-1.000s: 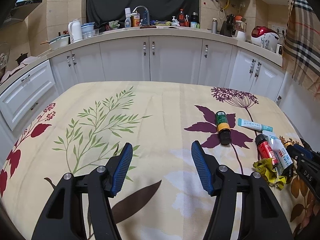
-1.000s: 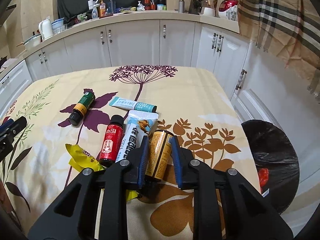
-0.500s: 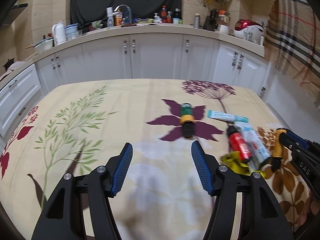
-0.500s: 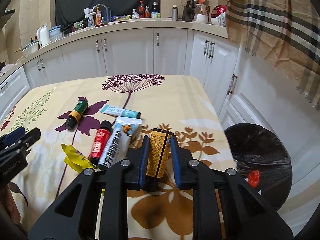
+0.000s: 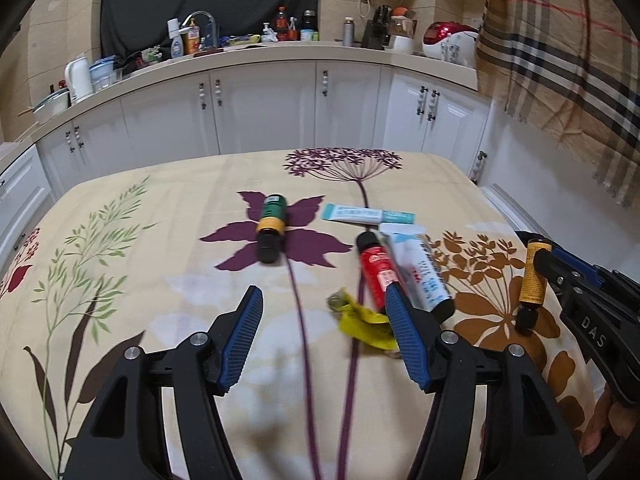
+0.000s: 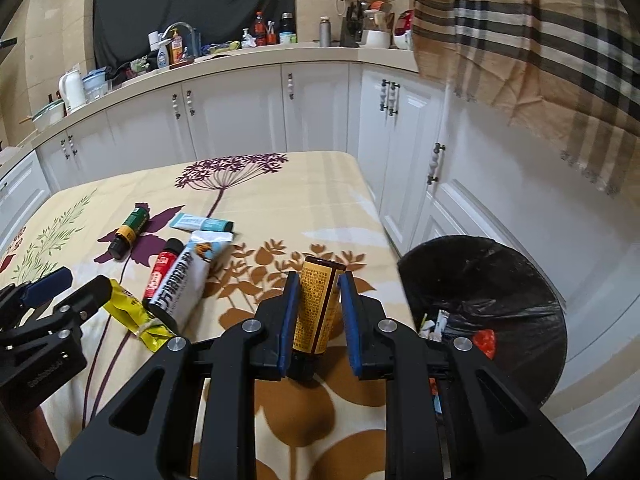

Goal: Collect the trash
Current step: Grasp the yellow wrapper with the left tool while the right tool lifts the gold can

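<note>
My right gripper point(image 6: 319, 286) is shut on a yellow-brown bottle point(image 6: 318, 308) and holds it above the table's right side; the bottle also shows in the left wrist view point(image 5: 532, 276). My left gripper point(image 5: 324, 312) is open and empty, just short of a crumpled yellow wrapper point(image 5: 364, 324), which also shows in the right wrist view point(image 6: 134, 314). Beyond lie a red bottle point(image 5: 376, 272), a white tube point(image 5: 418, 270), a teal tube point(image 5: 368, 214) and a green-orange bottle point(image 5: 271, 224). A black-lined trash bin point(image 6: 486, 280) stands on the floor to the right of the table.
The table wears a cream floral cloth point(image 5: 160, 264). White kitchen cabinets point(image 5: 260, 108) and a cluttered counter run behind. A plaid cloth point(image 6: 540, 40) hangs at the upper right. The bin holds some trash, including a red piece point(image 6: 484, 342).
My left gripper has swung right toward the yellow wrapper and bottles. My right gripper has lifted the yellow-brown bottle off the table and moved right toward the bin.
</note>
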Demonstrator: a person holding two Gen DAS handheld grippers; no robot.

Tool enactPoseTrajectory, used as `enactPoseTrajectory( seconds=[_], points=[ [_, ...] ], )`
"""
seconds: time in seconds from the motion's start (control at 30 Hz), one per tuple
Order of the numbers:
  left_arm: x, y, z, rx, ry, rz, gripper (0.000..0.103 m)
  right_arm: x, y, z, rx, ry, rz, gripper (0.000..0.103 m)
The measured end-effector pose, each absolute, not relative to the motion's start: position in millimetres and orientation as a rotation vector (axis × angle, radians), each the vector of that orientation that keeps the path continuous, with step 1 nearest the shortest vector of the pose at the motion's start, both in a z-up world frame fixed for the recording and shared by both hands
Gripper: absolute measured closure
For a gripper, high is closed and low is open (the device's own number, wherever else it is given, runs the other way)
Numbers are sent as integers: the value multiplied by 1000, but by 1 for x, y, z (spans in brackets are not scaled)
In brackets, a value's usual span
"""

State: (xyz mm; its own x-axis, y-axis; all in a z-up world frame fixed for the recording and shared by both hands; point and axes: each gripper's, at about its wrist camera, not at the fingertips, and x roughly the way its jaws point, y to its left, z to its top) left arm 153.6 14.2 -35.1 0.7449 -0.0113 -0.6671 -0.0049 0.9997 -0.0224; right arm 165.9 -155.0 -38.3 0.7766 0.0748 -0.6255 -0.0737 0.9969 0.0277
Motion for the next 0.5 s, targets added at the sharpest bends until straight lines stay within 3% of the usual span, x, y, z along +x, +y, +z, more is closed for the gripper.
enactPoseTrajectory(
  seconds=[0.1, 0.3, 0.33, 0.5],
  points=[
    [159, 9, -41, -22, 749, -24, 45, 164, -161, -39, 12, 678, 75, 83],
    [164, 8, -51, -50, 794, -59, 77, 163, -165, -40, 20, 680, 77, 83],
    [163, 8, -50, -46, 785, -57, 86, 163, -165, -40, 20, 680, 76, 83],
    [162, 12, -47, -49, 768, -72, 90, 162, -165, -41, 19, 682, 80, 83]
  ],
)
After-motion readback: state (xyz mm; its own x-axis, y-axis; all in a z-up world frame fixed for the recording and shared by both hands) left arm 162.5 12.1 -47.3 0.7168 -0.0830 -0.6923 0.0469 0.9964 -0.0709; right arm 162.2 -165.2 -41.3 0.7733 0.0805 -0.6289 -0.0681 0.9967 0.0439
